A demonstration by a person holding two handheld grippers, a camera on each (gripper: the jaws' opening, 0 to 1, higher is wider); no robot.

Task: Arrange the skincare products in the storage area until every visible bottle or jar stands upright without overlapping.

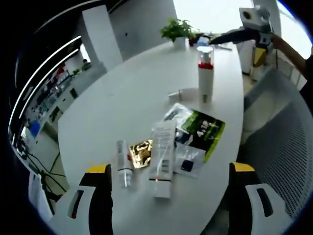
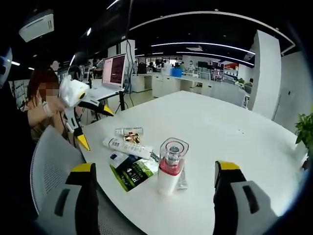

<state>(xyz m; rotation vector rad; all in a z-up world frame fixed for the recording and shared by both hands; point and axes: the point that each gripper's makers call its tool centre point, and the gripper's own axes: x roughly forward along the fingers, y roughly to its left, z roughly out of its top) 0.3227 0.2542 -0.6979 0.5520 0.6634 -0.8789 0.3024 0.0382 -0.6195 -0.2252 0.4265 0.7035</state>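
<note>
Only the white pump bottle with red collar, upper centre, stands upright — the long white tube and small slim tube lie flat at lower centre. Both grippers' jaws spread, empty.

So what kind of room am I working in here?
Most likely an open-plan office: a large white table with a mesh chair beside it, a laptop on a desk, and rows of workstations behind under strip ceiling lights.
</note>
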